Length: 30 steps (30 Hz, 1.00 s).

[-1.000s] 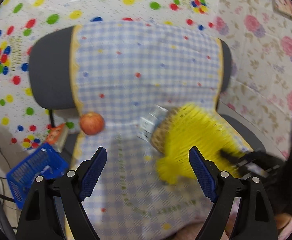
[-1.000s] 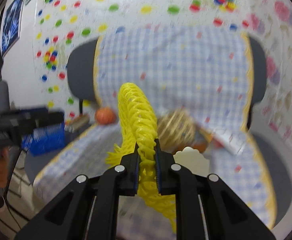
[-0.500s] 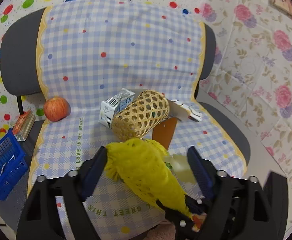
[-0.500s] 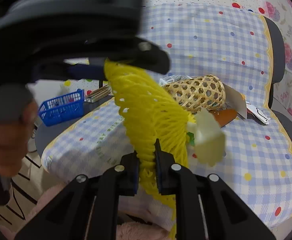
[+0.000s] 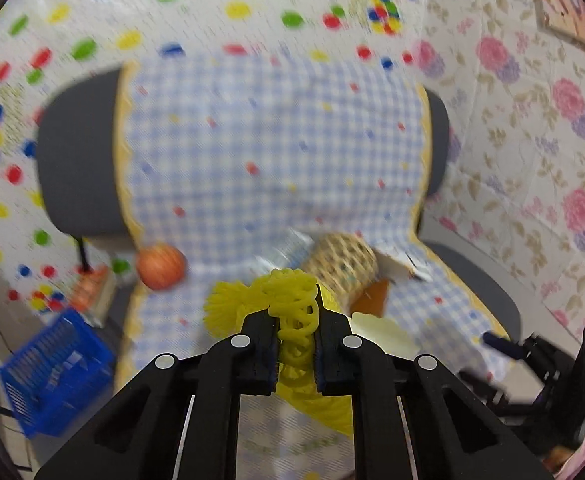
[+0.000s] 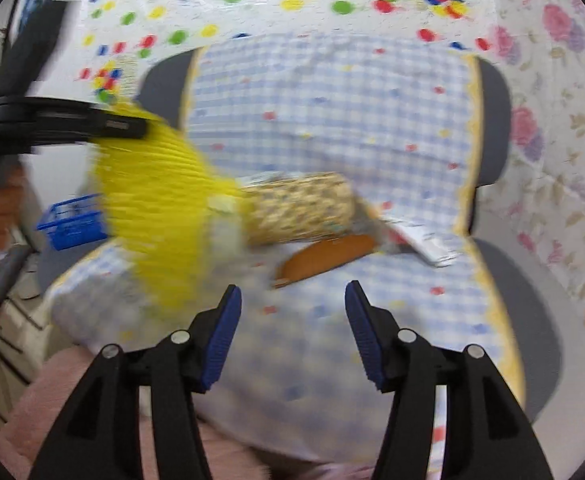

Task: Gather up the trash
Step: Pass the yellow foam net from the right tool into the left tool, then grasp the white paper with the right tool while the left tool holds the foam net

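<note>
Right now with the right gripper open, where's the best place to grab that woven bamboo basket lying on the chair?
The bamboo basket lies on its side on the checked seat cover, long axis running left-right. Probably best to bring the open right gripper down from above and close across the middle of its rounded body, away from the yellow mesh bag the left gripper holds.

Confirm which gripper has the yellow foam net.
The left gripper: its jaws are shut on the yellow foam net. The right gripper is open and holds nothing.
</note>
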Available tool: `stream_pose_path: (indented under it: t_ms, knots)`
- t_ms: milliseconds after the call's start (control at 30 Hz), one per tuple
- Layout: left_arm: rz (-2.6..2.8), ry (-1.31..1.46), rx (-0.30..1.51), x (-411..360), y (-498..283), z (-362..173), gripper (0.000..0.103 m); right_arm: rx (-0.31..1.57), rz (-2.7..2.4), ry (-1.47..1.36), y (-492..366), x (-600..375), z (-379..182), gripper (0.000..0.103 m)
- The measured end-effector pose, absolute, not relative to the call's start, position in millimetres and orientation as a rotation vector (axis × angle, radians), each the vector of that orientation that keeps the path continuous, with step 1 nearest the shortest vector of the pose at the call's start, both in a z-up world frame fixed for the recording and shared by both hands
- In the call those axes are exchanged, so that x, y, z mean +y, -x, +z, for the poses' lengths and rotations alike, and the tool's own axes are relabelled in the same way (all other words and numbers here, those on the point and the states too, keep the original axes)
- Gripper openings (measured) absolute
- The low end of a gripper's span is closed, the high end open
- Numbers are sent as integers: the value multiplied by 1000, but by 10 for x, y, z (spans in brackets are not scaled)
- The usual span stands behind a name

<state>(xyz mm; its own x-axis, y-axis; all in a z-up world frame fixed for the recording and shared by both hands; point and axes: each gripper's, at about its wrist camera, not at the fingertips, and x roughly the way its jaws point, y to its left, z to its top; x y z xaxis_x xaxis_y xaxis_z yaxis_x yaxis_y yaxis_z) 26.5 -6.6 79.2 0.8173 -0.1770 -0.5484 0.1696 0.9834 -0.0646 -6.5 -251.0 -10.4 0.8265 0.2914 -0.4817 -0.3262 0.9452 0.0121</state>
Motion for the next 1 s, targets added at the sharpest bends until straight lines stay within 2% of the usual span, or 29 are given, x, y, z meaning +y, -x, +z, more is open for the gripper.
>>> stream_pose_path:
  t_ms: [167,600,733,767,867,1000]
  knots:
    - [-89,16,504,126,-347,902,13,556,216,53,-598,-2863,-127,54]
    - [-68,24,567,171,-768,562,13,772,87,343,-1886,-2903,-695,47]
    - [-71,21,573,147,-788,550,13,812,90,391,-2015,-2875,-772,17]
    - [-72,18,573,138,-776,555,13,807,86,395,-2005,-2868,-761,12]
    - [-82,11,564,129,-711,595,13,766,104,315,-1797,-2947,-572,4]
    - [-114,17,540,93,-530,700,13,715,170,-28,-1273,-3236,-95,3]
